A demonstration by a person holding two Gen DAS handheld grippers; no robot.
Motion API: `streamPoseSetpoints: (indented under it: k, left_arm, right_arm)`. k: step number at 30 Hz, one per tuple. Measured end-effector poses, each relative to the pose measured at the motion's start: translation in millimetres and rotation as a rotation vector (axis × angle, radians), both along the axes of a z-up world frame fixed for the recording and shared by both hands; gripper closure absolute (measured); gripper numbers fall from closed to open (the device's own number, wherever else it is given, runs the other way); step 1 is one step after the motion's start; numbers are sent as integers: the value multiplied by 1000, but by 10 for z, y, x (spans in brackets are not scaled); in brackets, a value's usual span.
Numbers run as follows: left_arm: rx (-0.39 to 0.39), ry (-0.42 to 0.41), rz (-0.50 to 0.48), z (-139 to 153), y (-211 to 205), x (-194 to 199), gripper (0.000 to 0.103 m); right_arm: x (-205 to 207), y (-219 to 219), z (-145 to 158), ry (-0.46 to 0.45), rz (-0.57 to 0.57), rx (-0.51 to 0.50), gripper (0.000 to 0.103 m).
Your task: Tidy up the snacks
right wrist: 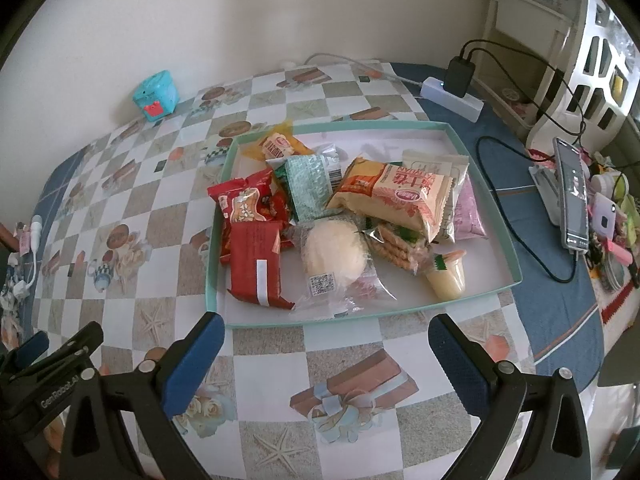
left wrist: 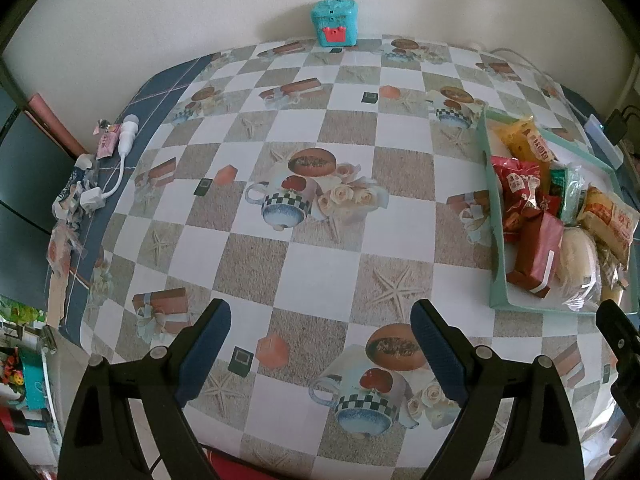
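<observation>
Checkered tablecloth [left wrist: 320, 248] bare at left; snacks [right wrist: 340, 216] sit jumbled in tray [right wrist: 492, 184], unsorted, as left gripper [left wrist: 320, 340] and right gripper [right wrist: 326, 356] hover with jaws apart, empty.

Your left wrist cam looks steeply down, close over the table [left wrist: 320, 208], tray [left wrist: 494, 216] at right edge. Right cam faces the tray [right wrist: 218, 216] head-on. Both share tray & teal box [left wrist: 334, 24] by the wall.
</observation>
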State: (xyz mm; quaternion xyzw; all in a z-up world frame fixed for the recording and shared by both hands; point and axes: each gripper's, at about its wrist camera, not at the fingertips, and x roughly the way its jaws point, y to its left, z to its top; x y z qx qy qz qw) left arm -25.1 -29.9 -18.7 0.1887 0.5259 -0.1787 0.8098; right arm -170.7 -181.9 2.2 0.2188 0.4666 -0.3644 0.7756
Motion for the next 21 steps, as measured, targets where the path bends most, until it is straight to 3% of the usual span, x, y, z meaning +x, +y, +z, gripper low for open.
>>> streamPoseSetpoints:
  k: [21]
  left_arm:
    - [0,2,-1,-3,10,5,11]
  right_arm:
    - [3,-3,2,2,0,4,0]
